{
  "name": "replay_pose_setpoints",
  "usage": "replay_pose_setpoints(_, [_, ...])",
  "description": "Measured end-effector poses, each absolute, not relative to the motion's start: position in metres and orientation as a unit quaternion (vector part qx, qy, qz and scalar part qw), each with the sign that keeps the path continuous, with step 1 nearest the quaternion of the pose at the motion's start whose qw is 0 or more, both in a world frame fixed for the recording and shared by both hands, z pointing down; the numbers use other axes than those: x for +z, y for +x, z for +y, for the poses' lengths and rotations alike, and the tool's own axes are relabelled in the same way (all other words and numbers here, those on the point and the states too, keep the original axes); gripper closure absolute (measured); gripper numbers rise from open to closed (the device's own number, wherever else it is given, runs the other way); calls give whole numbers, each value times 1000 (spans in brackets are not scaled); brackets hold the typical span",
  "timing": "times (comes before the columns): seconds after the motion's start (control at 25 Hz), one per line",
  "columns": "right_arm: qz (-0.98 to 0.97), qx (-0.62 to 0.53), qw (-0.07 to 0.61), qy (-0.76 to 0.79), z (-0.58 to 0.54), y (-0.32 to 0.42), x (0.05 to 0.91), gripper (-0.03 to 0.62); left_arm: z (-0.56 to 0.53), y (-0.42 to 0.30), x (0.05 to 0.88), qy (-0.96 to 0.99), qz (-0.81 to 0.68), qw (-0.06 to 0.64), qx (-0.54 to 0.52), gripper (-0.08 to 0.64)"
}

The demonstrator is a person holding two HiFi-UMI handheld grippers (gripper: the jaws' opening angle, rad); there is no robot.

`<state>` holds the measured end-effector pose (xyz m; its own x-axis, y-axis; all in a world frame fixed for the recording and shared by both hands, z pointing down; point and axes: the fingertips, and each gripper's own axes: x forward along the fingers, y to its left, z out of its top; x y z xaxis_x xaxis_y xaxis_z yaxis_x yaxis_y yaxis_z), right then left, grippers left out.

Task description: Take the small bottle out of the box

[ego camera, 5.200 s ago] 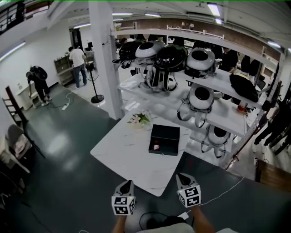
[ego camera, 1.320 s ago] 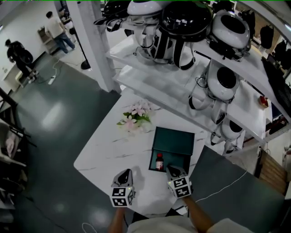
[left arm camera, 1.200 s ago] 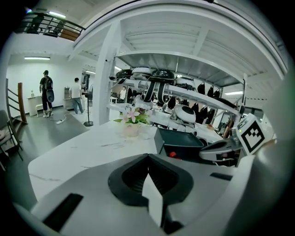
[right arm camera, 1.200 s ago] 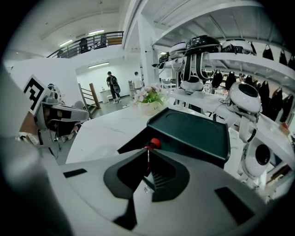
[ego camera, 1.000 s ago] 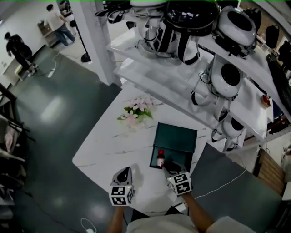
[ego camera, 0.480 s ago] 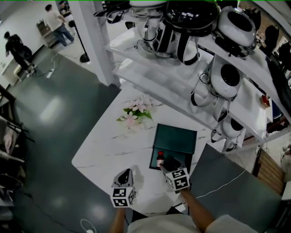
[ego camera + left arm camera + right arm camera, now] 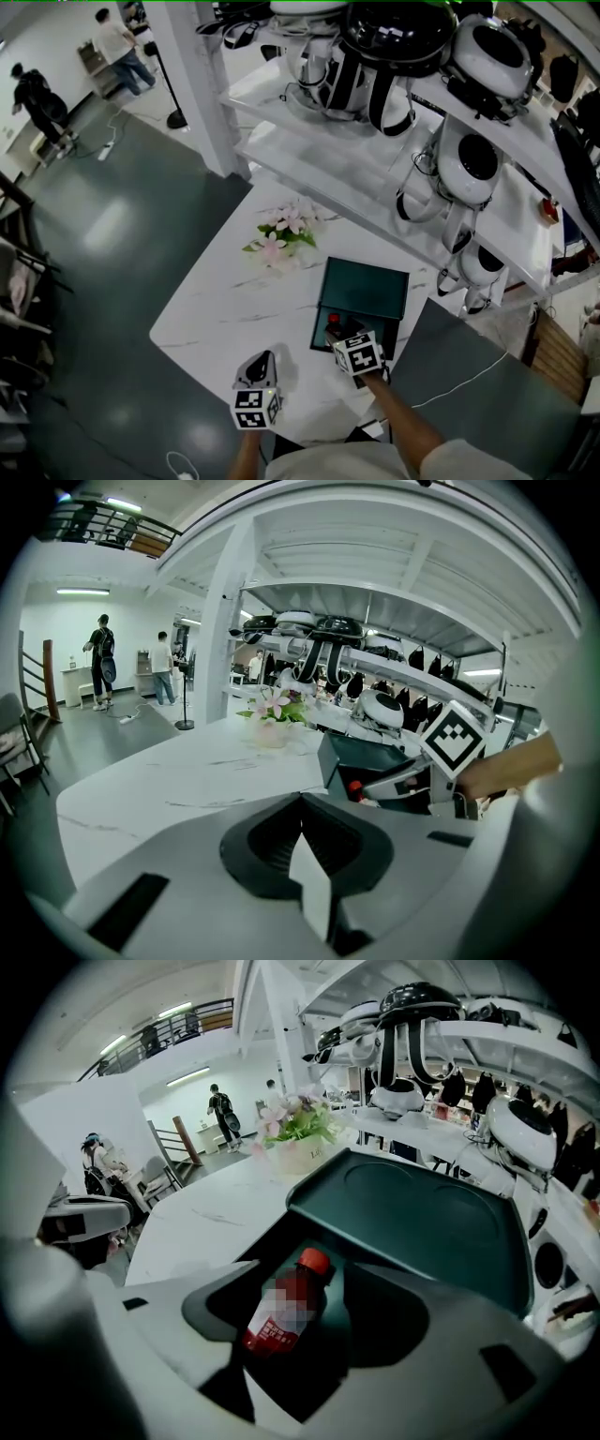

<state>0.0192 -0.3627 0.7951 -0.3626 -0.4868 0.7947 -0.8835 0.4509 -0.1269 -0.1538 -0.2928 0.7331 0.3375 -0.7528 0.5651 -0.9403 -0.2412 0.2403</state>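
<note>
In box [image 7: 424, 1215], bottle [image 7: 281, 1318] between right gripper's [image 7: 292, 1283] jaws

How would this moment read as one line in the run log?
stage: reaching into box | right gripper: jaws just opened, small bottle between them, not gripped | left gripper: shut

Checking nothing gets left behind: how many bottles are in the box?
1. The bottle sits in the open box's base, at its left side in the head view. Part of the base is hidden, so another could be out of sight.
</note>
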Motion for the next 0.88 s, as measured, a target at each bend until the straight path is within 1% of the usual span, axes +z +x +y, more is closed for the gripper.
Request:
replay_pose_setpoints(0.32, [-758,311,376,432,-378,12,816,325,-291,-158,737,768,-550,277,177,541])
replay_pose_setpoints(0.64, [-749,347,365,431,-386,1,825,331,-289,-167,741,763,-555,277,183,541])
replay_pose_setpoints(0.88, [-739,394,345,424,-385,1,833,335,-286,-166,742,763,-554,281,182,541])
